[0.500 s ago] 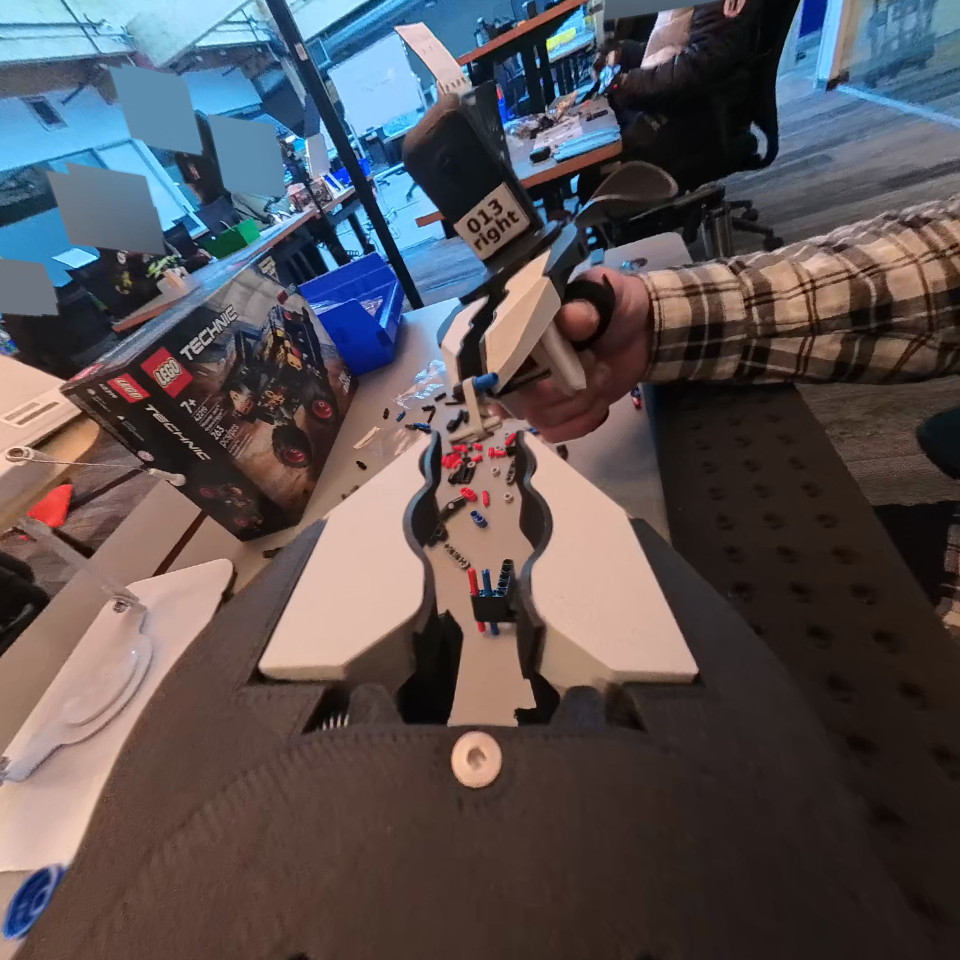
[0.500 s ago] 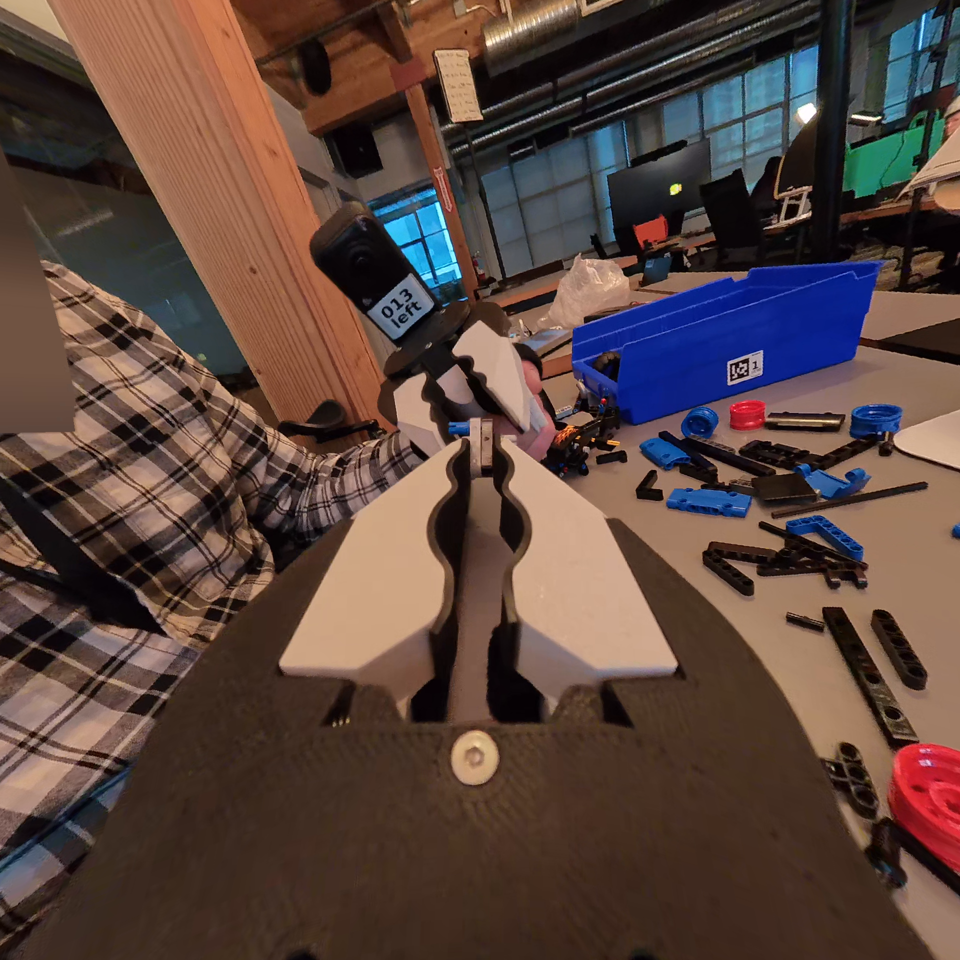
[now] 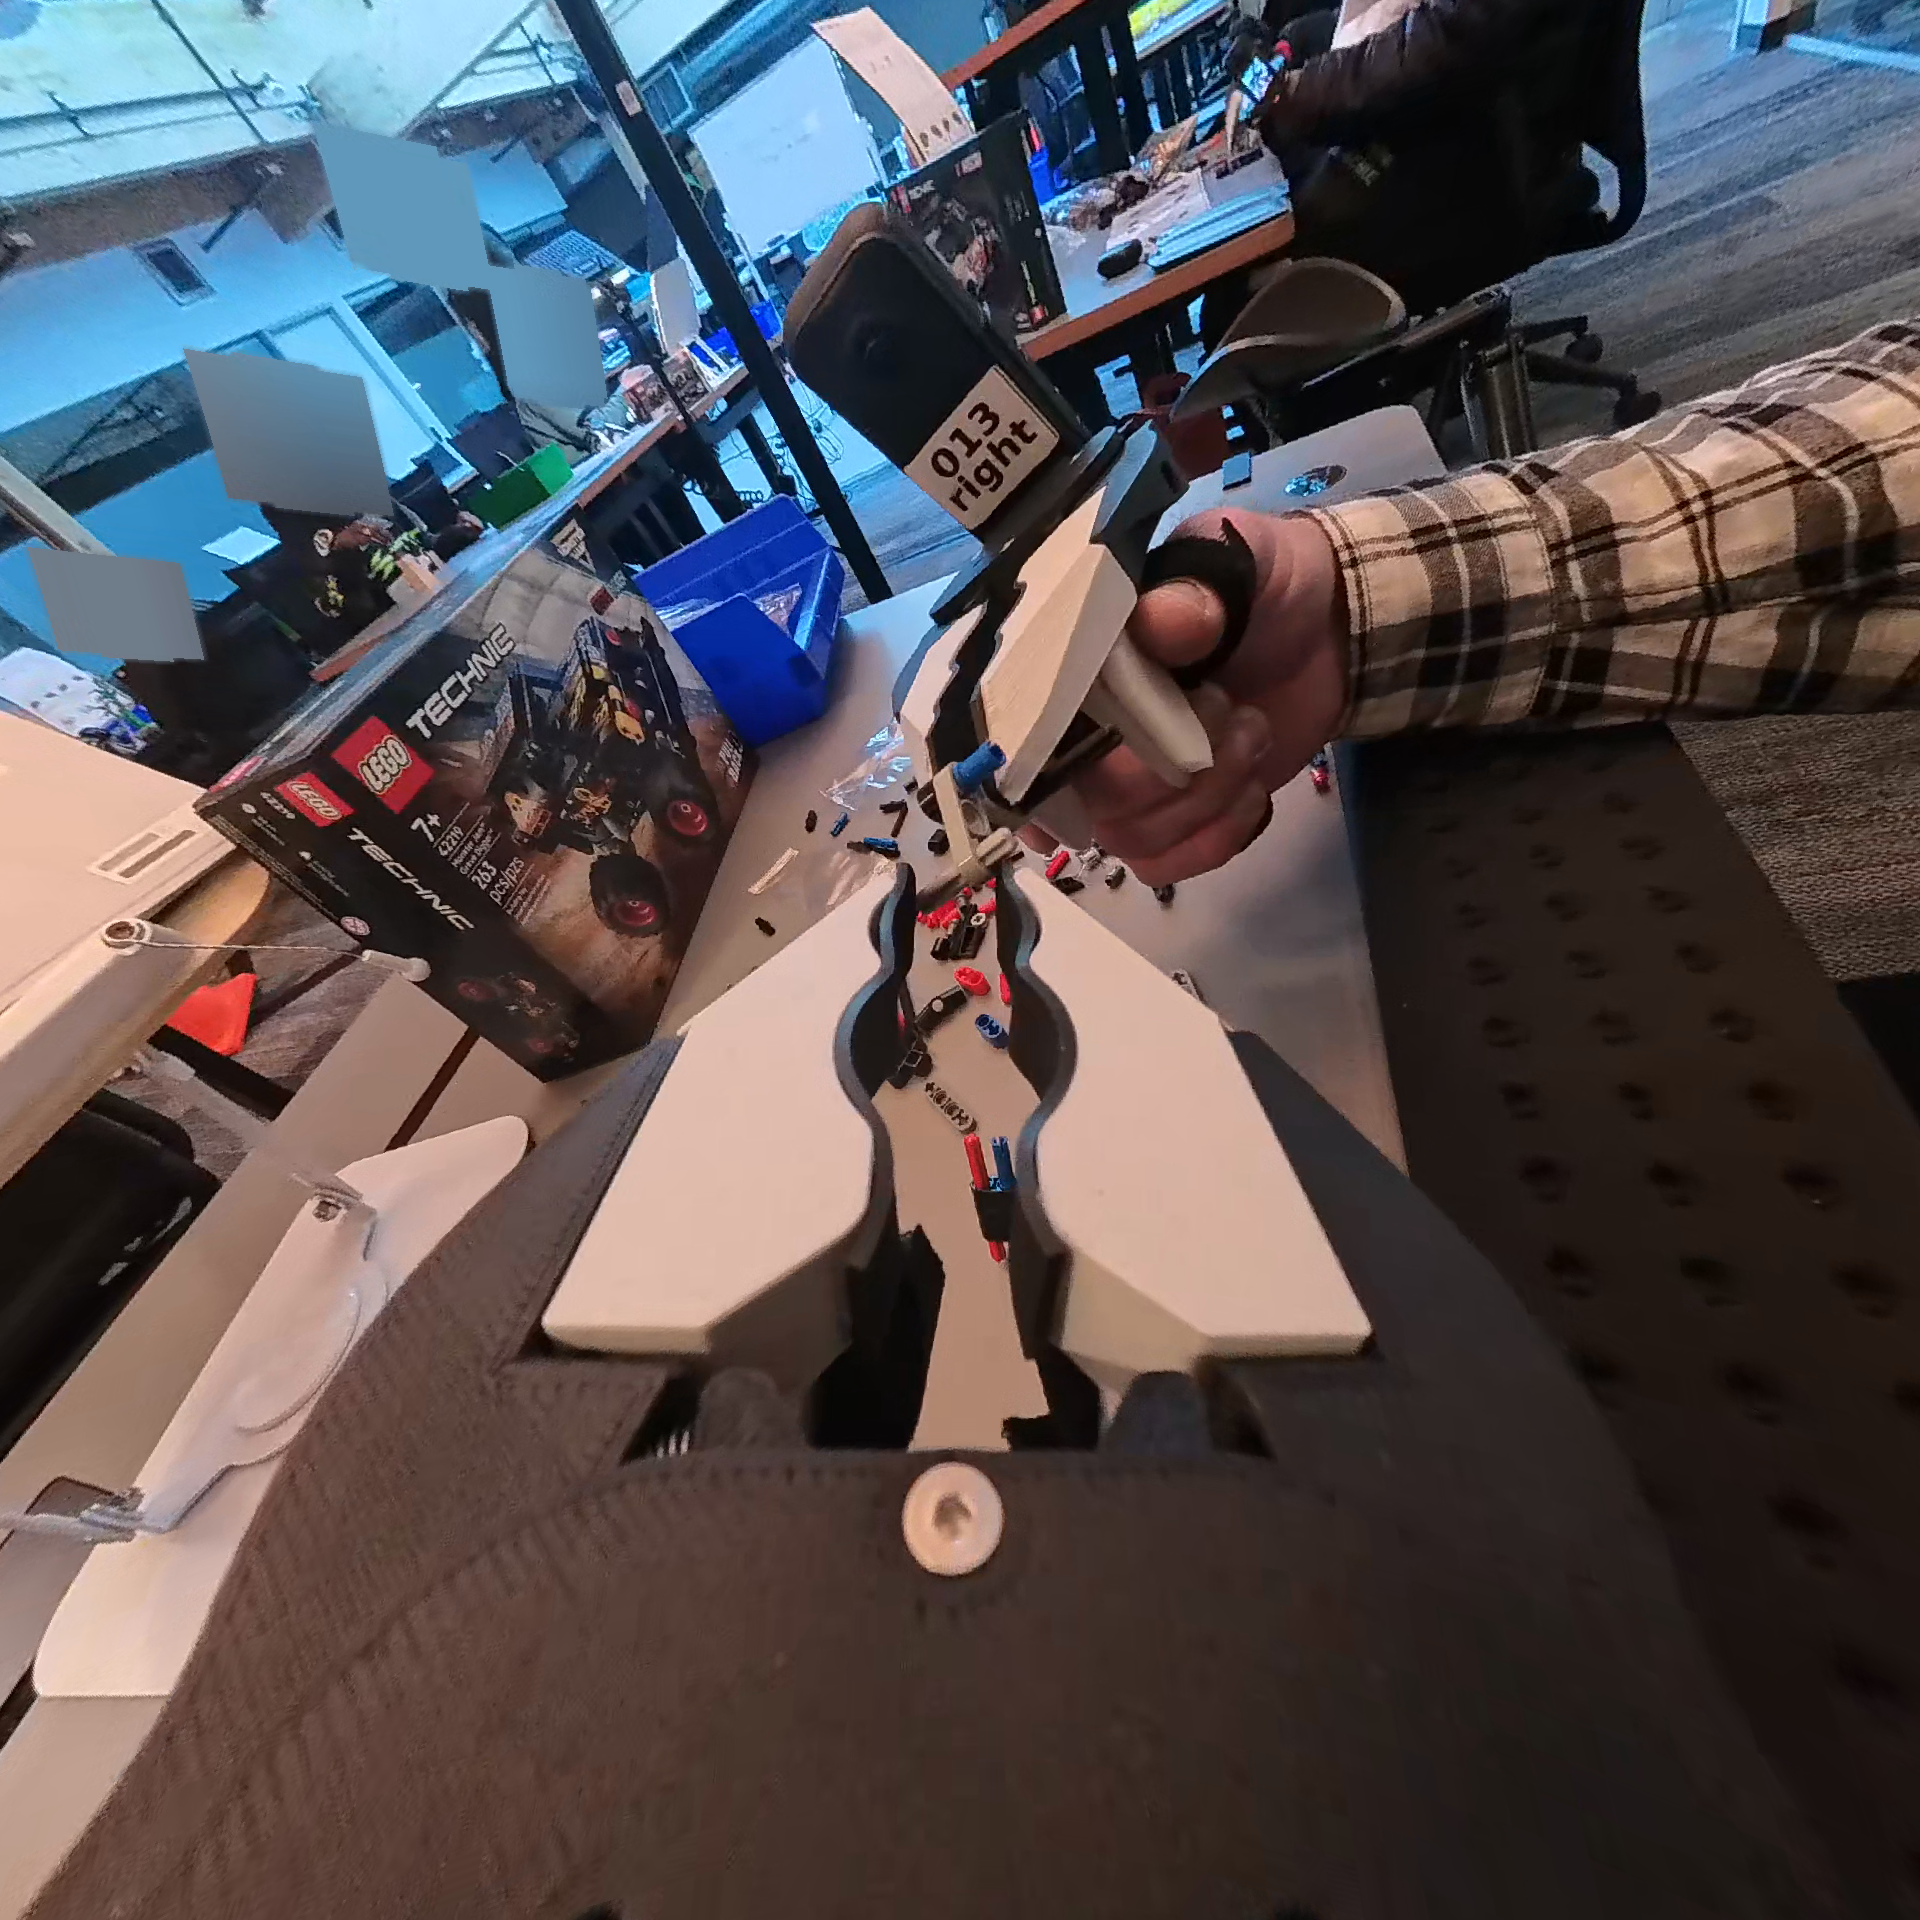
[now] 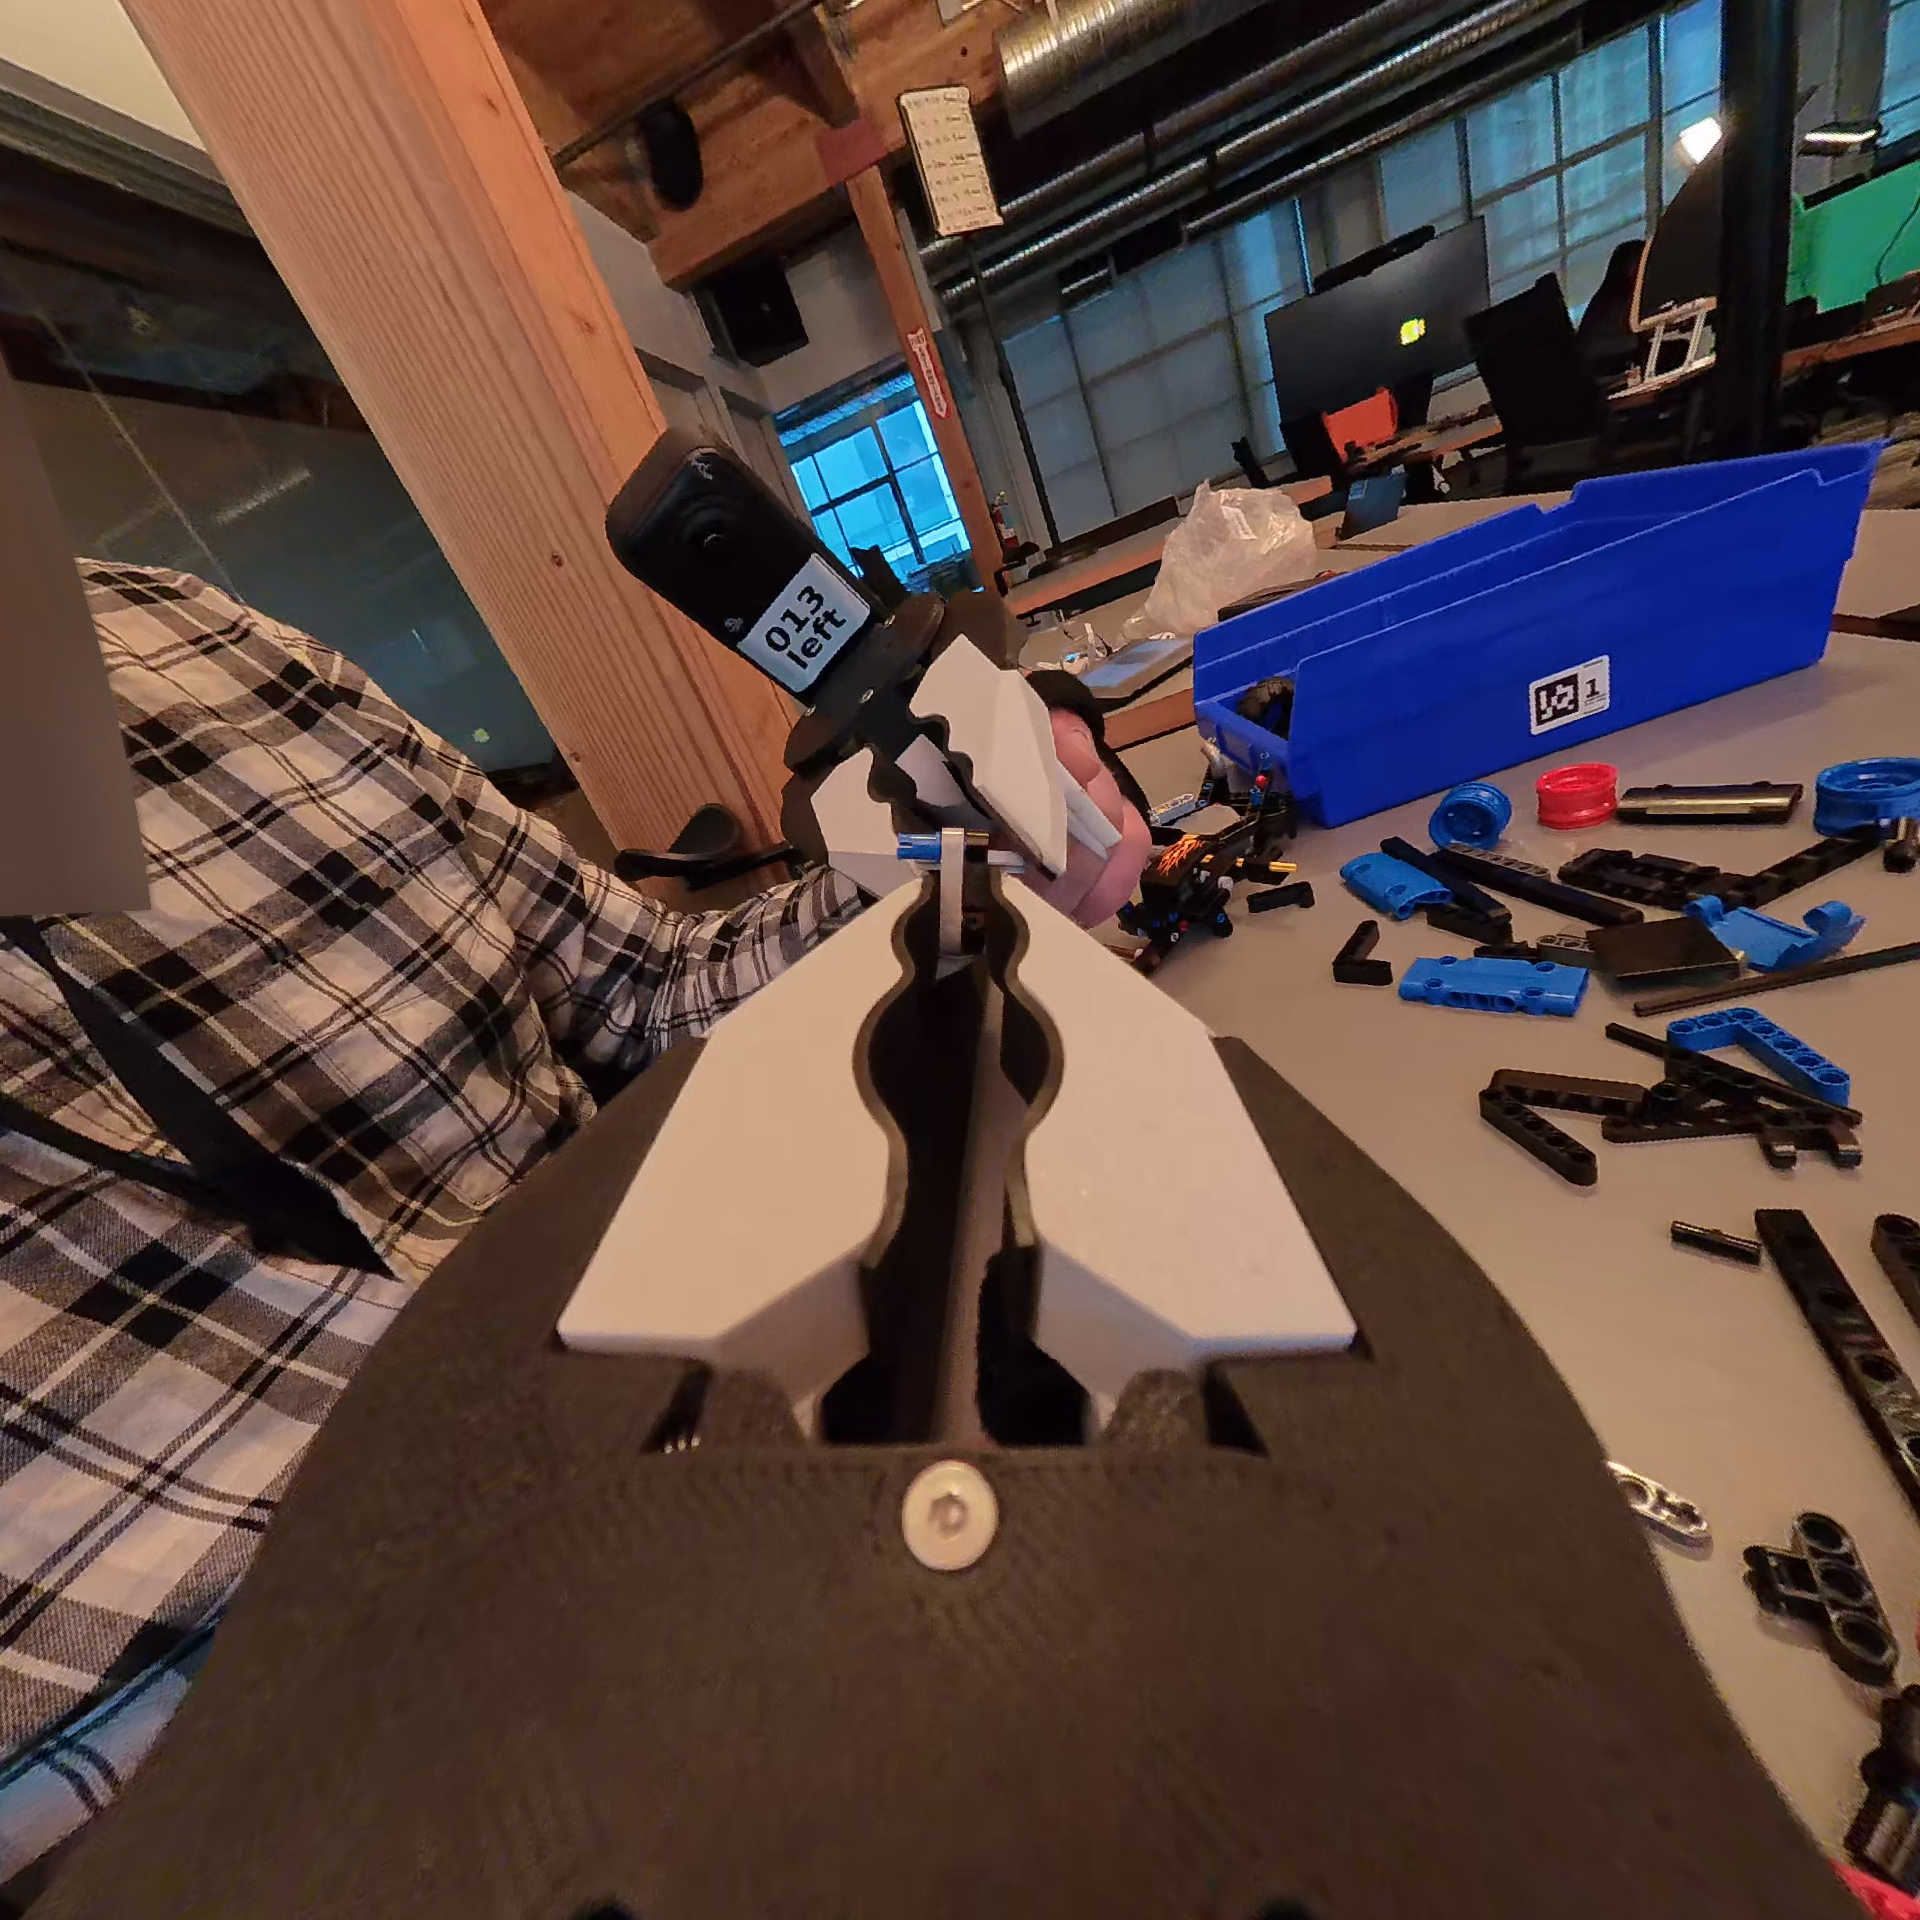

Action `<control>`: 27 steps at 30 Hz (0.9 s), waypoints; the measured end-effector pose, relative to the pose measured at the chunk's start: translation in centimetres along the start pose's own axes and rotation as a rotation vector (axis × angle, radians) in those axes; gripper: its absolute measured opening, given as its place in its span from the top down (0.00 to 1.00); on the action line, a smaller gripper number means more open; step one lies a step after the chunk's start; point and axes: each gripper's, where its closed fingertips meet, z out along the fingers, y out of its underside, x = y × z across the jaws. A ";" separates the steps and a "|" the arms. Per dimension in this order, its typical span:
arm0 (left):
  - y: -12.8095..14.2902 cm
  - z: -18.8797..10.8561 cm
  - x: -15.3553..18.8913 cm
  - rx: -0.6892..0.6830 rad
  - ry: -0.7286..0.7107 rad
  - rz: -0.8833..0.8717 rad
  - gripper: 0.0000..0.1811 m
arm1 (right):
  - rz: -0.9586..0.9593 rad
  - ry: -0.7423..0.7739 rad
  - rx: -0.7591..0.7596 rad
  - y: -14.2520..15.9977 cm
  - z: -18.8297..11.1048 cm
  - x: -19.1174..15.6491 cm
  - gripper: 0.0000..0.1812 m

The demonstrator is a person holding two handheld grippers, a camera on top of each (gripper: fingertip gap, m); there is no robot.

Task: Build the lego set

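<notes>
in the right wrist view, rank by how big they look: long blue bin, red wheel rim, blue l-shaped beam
1. Long blue plastic bin, largest by far.
2. Blue L-shaped beam.
3. Red round wheel rim, smallest, though it lies farther off, so this is unsure.

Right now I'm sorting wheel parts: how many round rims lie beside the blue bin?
3 clearly: a blue rim, a red rim right of it, and a larger blue rim at the frame edge. More may lie out of frame.

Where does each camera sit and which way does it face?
Left wrist view: on the left gripper, facing the set's box, small pins and the right gripper; hand, plaid sleeve show.
Right wrist view: on the right gripper, facing the left gripper, blue bin; plaid shirt shows.
Shared: grey beam with blue pin.
</notes>
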 end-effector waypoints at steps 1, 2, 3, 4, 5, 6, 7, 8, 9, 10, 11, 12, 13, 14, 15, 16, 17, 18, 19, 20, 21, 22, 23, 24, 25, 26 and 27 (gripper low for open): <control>0.0 0.0 0.0 0.001 -0.001 0.003 0.93 | 0.001 -0.002 0.001 0.0 0.0 0.0 0.97; -0.1 0.0 0.0 0.003 -0.005 0.007 0.93 | 0.006 -0.005 0.002 0.0 0.0 -0.1 0.97; -0.1 0.0 -0.1 0.004 -0.010 0.010 0.93 | 0.012 -0.007 0.004 0.0 0.0 0.0 0.97; -0.2 0.0 -0.1 0.005 -0.017 0.016 0.93 | 0.019 -0.010 0.005 0.0 0.0 0.0 0.97; -0.3 0.0 -0.2 0.006 -0.029 0.031 0.93 | 0.024 -0.013 0.006 0.0 0.0 -0.1 0.97; -0.3 0.0 -0.2 0.001 -0.043 0.054 0.93 | 0.029 -0.016 0.009 -0.1 0.0 -0.1 0.97; -0.3 0.1 -0.1 -0.012 -0.052 0.079 0.93 | 0.033 -0.018 0.009 -0.1 0.0 -0.1 0.97; -0.2 0.1 -0.1 -0.030 -0.065 0.104 0.93 | 0.035 -0.017 0.005 0.0 0.0 0.0 0.97; 0.0 0.2 -0.2 -0.047 -0.080 0.131 0.93 | 0.035 -0.013 0.001 0.1 0.0 0.0 0.97; 0.1 0.3 -0.2 -0.061 -0.091 0.152 0.93 | 0.036 -0.010 -0.001 0.1 0.0 0.1 0.97; 0.2 0.3 -0.2 -0.068 -0.099 0.165 0.93 | 0.039 -0.011 -0.001 0.2 0.0 0.1 0.97; 0.2 0.2 -0.2 -0.070 -0.101 0.171 0.94 | 0.044 -0.015 -0.001 0.2 0.0 0.1 0.97; 0.2 0.2 -0.2 -0.070 -0.102 0.170 0.94 | 0.048 -0.015 -0.001 0.2 0.0 0.1 0.97; 0.3 0.2 -0.3 -0.071 -0.102 0.165 0.94 | 0.052 -0.012 -0.002 0.2 0.1 0.2 0.97; 0.3 0.2 -0.3 -0.073 -0.102 0.156 0.95 | 0.055 -0.007 -0.004 0.3 0.1 0.4 0.96; 0.5 0.2 -0.4 -0.081 -0.101 0.148 0.96 | 0.056 0.004 -0.007 0.3 0.1 0.6 0.96; 0.8 0.3 -0.5 -0.092 -0.098 0.143 0.96 | 0.047 0.022 -0.015 0.5 0.1 0.8 0.95; 1.0 0.3 -0.5 -0.101 -0.093 0.134 0.97 | 0.026 0.045 -0.028 0.6 0.1 1.1 0.95; 1.2 0.3 -0.5 -0.104 -0.086 0.121 0.98 | 0.008 0.063 -0.038 0.7 0.1 1.2 0.93; 1.3 0.3 -0.5 -0.103 -0.084 0.110 0.99 | 0.002 0.073 -0.042 0.8 0.1 1.3 0.93; 1.4 0.3 -0.7 -0.106 -0.086 0.103 0.99 | -0.002 0.086 -0.044 0.8 0.1 1.5 0.93; 1.5 0.3 -0.7 -0.115 -0.088 0.103 0.99 | -0.009 0.098 -0.049 0.8 0.0 1.7 0.93; 1.6 0.3 -0.7 -0.119 -0.089 0.106 0.99 | -0.019 0.107 -0.055 0.9 0.0 1.8 0.94; 1.7 0.3 -0.7 -0.122 -0.090 0.107 0.99 | -0.027 0.113 -0.058 0.9 0.0 1.8 0.94; 1.7 0.3 -0.8 -0.126 -0.092 0.105 0.99 | -0.033 0.119 -0.058 0.9 -0.1 1.8 0.93; 1.7 0.3 -0.9 -0.129 -0.095 0.103 0.99 | -0.038 0.123 -0.057 0.8 -0.1 1.9 0.93; 1.7 0.2 -1.0 -0.127 -0.099 0.099 0.99 | -0.040 0.127 -0.055 0.8 -0.2 1.9 0.93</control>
